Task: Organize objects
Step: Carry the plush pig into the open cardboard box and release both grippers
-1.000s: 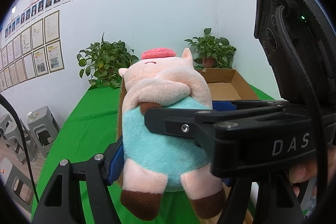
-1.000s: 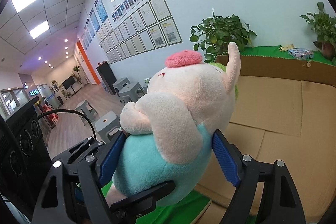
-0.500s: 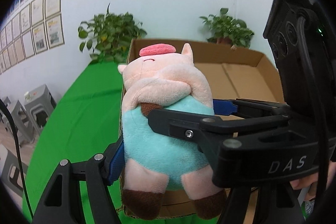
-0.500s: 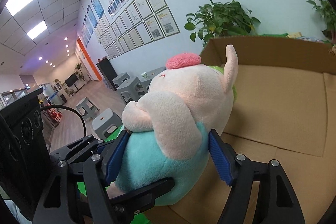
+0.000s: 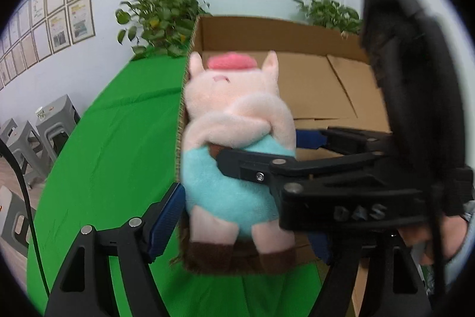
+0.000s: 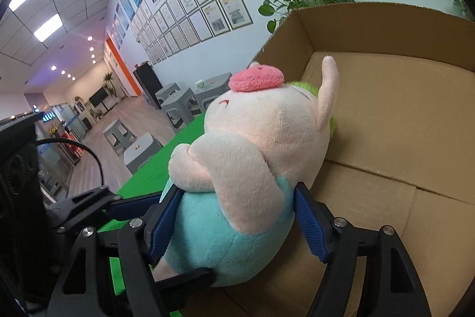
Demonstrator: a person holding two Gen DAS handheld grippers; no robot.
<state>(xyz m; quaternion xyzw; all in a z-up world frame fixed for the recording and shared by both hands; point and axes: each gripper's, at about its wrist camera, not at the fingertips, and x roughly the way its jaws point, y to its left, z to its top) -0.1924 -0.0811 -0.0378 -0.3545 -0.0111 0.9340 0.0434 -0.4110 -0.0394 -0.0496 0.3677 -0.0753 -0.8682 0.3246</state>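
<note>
Both grippers' fingers (image 6: 308, 222) are clamped on the upright plush pig's (image 6: 252, 168) teal belly, which hangs over the cardboard box's (image 6: 400, 115) left edge, the box floor lying below and to its right.
</note>
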